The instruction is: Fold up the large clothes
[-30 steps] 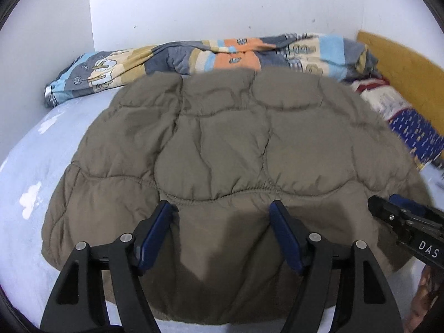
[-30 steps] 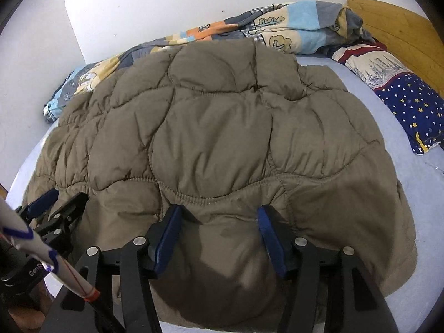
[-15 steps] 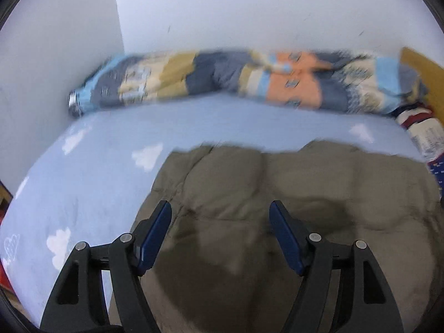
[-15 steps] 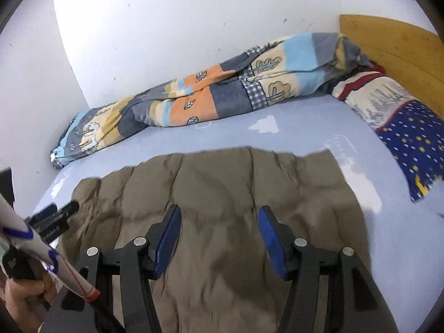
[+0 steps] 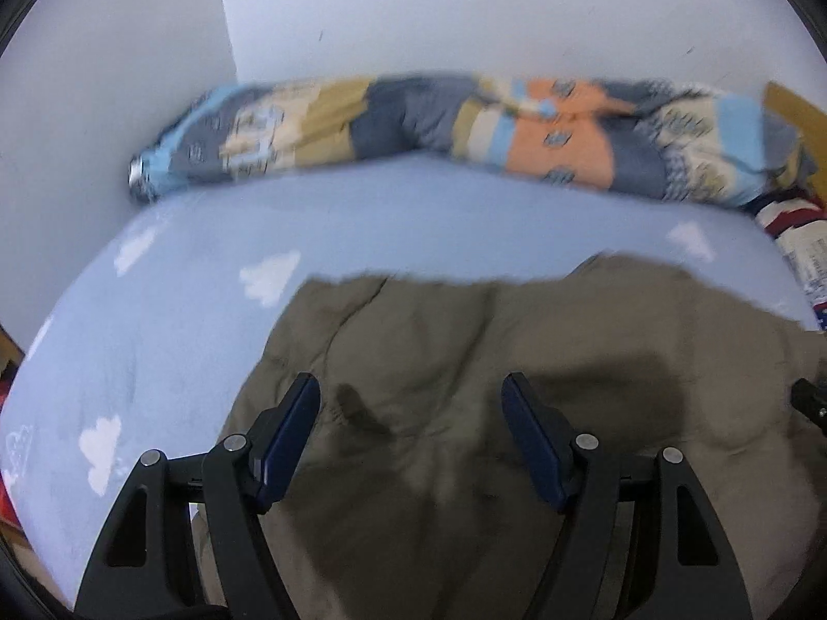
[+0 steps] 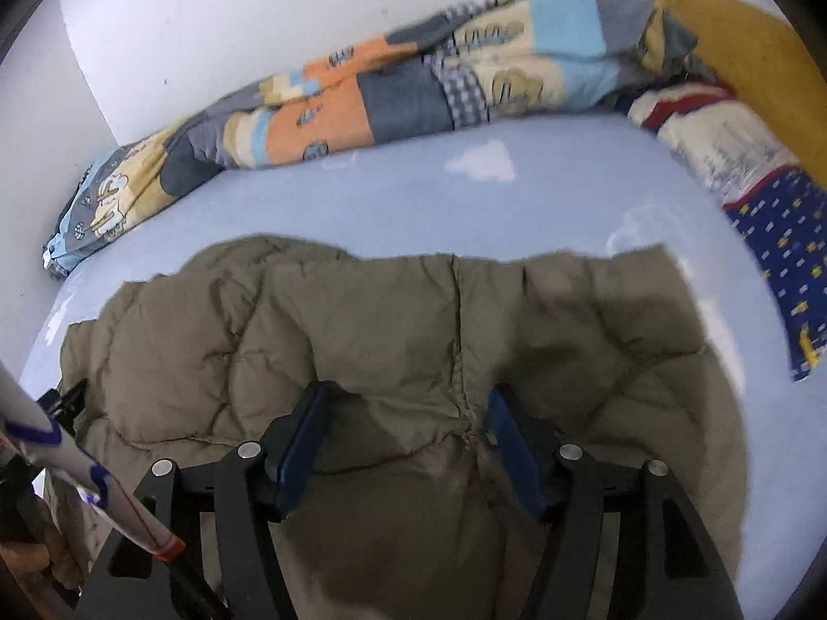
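Jacket [image 6: 393,361] lies on the bed [image 6: 413,206] near the front edge, long axis across it. Left gripper [image 5: 411,431] gapes empty over its left end. Right gripper [image 6: 403,439] jaws are opening, fabric bunched between, over its right half.

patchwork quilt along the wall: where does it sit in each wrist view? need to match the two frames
Left wrist: patchwork quilt runs as a blurred band across the upper middle, from the left wall corner to the right edge.
Right wrist: patchwork quilt slants from lower left up to upper right, ending by the wooden headboard.
Shared landmark: the olive quilted jacket lying on the blue sheet in front of it.
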### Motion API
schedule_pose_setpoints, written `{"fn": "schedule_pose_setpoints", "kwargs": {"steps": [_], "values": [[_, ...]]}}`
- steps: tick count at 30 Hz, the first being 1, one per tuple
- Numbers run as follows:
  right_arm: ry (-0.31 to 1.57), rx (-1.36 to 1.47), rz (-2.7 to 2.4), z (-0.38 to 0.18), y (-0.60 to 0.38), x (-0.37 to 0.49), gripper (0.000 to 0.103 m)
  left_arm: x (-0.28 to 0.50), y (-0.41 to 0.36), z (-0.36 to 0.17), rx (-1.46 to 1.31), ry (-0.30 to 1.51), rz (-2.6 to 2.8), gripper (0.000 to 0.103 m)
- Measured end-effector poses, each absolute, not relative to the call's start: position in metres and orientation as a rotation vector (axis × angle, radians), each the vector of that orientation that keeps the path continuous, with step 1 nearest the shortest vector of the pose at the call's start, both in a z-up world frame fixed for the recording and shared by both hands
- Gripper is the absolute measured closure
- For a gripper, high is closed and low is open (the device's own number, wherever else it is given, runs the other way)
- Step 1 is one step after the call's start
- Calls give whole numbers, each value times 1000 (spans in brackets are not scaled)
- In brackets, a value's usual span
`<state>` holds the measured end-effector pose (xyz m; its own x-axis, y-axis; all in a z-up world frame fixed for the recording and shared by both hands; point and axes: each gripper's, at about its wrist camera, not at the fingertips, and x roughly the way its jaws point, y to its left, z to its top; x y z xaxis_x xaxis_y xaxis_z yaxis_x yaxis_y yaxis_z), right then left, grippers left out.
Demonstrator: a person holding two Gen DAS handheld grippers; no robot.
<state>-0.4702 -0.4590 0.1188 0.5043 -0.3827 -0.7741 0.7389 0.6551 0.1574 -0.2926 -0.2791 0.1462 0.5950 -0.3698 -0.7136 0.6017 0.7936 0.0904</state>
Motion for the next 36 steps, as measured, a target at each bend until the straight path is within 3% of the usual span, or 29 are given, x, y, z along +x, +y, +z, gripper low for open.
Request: {"fn": "schedule_pose_setpoints", "kwargs": {"steps": [11, 36], "values": [[698, 416, -652, 162, -403, -502, 33, -361, -270, 184, 356, 583, -677, 31], [593, 363, -676, 212, -346, -558, 33, -418, -222, 230, 299, 481, -714, 31]]}}
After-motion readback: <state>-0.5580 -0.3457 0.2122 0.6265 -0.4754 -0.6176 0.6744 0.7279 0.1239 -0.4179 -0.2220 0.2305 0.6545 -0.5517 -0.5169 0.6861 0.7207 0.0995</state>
